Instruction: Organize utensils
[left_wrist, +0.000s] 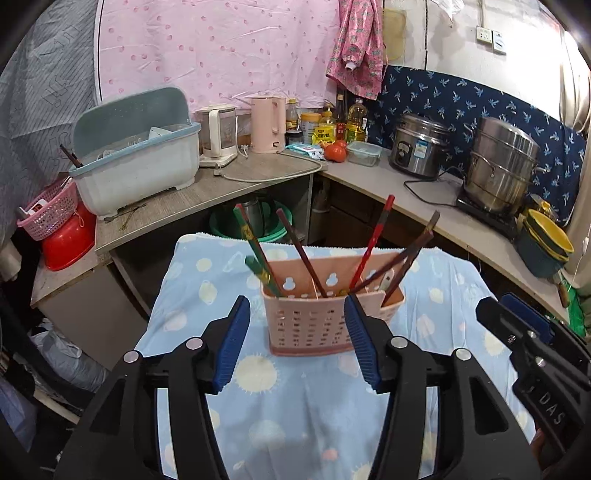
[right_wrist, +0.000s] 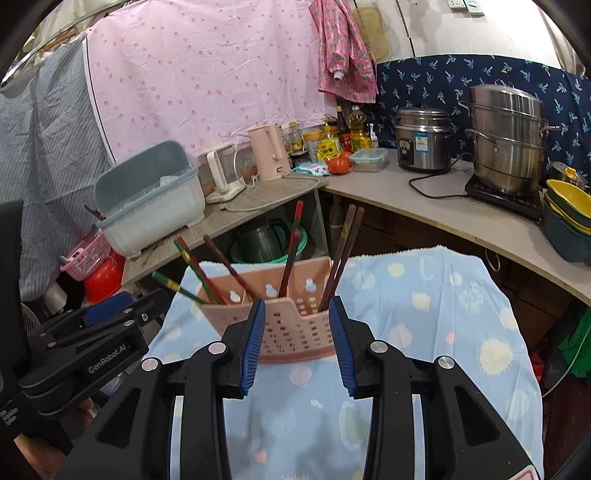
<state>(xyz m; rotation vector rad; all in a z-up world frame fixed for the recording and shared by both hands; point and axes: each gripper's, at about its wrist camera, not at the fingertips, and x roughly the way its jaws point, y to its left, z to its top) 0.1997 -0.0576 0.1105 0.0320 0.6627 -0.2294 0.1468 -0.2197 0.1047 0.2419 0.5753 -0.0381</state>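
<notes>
Left wrist: chopsticks (left_wrist: 300, 251) in pink holder (left_wrist: 314, 321)

left hand-held gripper (right_wrist: 147, 308): "GenRobot.AI" | right hand-held gripper (left_wrist: 495, 310): "DAS" (partly cut off)

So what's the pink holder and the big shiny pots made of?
The pink holder looks like matte moulded plastic: thin walls with punched slots. The steamer pot and rice cooker look like polished metal, probably stainless steel, since they show bright reflections. The chopsticks seem lacquered wood, though that's uncertain.
</notes>
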